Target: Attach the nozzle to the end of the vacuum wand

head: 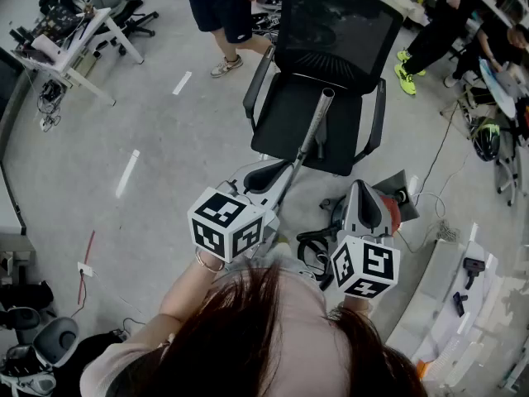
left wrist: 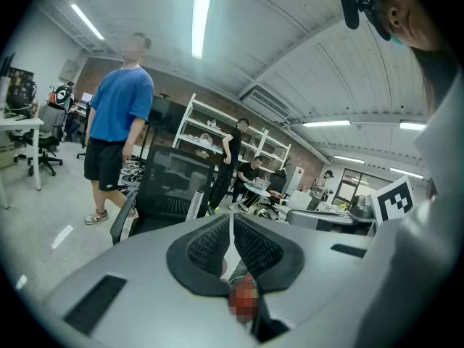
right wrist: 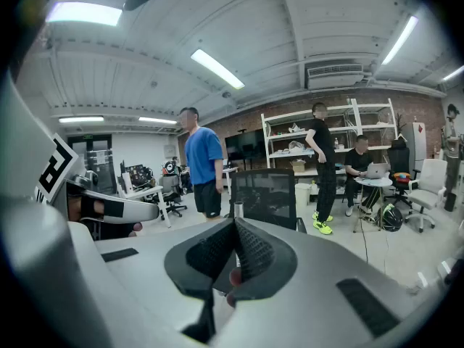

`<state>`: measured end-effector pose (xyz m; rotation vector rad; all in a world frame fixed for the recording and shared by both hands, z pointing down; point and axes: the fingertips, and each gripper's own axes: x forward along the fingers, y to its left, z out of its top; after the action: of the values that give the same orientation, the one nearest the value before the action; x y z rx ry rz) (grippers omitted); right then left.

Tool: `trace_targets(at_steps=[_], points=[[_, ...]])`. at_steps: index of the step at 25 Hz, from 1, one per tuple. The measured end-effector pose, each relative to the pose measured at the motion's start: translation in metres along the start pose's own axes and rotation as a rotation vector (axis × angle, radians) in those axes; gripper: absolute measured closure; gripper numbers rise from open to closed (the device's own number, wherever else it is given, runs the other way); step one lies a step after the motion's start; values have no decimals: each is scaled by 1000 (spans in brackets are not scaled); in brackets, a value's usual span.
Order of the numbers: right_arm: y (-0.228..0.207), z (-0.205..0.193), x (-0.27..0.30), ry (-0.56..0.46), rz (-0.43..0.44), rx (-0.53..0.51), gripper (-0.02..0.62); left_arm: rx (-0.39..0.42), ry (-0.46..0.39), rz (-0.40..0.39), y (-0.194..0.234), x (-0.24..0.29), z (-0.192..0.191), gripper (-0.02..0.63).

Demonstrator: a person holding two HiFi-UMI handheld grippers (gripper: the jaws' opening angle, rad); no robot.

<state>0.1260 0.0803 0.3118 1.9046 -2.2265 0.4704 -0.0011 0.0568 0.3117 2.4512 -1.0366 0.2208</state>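
While closed, the left tool [left wrist: 232,227] and right tool [right wrist: 235,229] face the wand [head: 315,126].

The long silver vacuum wand [head: 316,124] looks like bare metal, smooth, with a dull shine. The black office chair [head: 335,23] far from the person has a back of open mesh cloth, a seat of matt woven cloth and armrests of matt plastic. The grey floor [head: 182,139] is smooth with a faint sheen. The left gripper [left wrist: 232,227] and the right gripper [right wrist: 235,230] have shells of matt grey plastic. Their black pads [left wrist: 206,249] look rubbery, with a fine ribbed grain. The marker cubes [head: 223,222] are matt.
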Motion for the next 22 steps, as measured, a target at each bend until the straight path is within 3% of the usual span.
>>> trace_targets(at_steps=[9, 22], points=[[-8, -1, 15, 19, 1, -26, 574, 18, 21, -31, 1, 25, -4, 578], [-20, -8, 27, 42, 8, -14, 574, 43, 59, -15, 16, 61, -11, 578]])
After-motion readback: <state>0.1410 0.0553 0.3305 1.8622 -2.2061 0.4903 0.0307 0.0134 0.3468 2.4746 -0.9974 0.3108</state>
